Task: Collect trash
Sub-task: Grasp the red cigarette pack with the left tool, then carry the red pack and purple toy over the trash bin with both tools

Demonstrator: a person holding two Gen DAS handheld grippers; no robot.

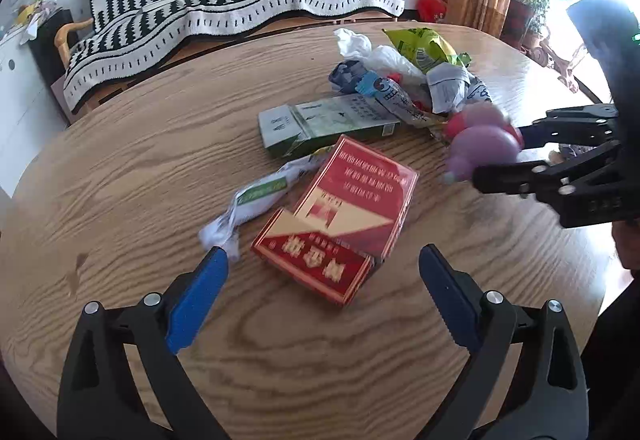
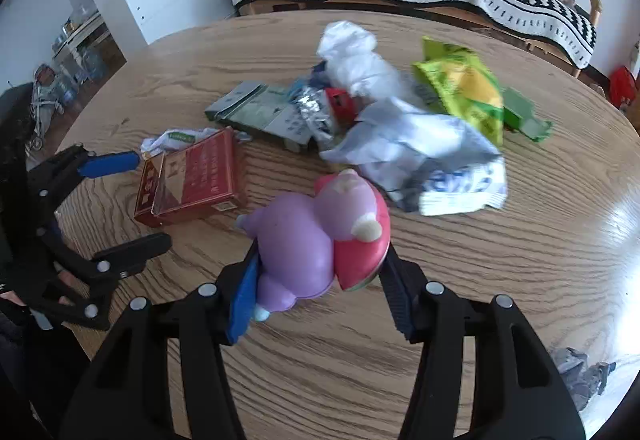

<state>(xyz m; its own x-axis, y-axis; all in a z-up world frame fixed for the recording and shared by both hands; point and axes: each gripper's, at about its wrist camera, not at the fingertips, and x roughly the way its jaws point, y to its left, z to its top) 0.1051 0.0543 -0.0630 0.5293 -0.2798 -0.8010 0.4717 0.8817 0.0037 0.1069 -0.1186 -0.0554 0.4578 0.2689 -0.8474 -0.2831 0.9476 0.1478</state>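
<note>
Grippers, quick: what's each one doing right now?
Left gripper: open, holding nothing, red box just ahead.
Right gripper: closed on the purple toy.

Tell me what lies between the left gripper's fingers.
The red box lies on the table just ahead of the open left gripper, partly between its fingers; the left wrist view shows this.

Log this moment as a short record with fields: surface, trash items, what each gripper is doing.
surface: round wooden table
trash: red cardboard cigarette box; flattened green carton; twisted white wrapper; yellow-green snack bag; crumpled white plastic bag
left gripper: open, above the red box, not touching it
right gripper: shut on a purple and pink squishy toy figure
</note>
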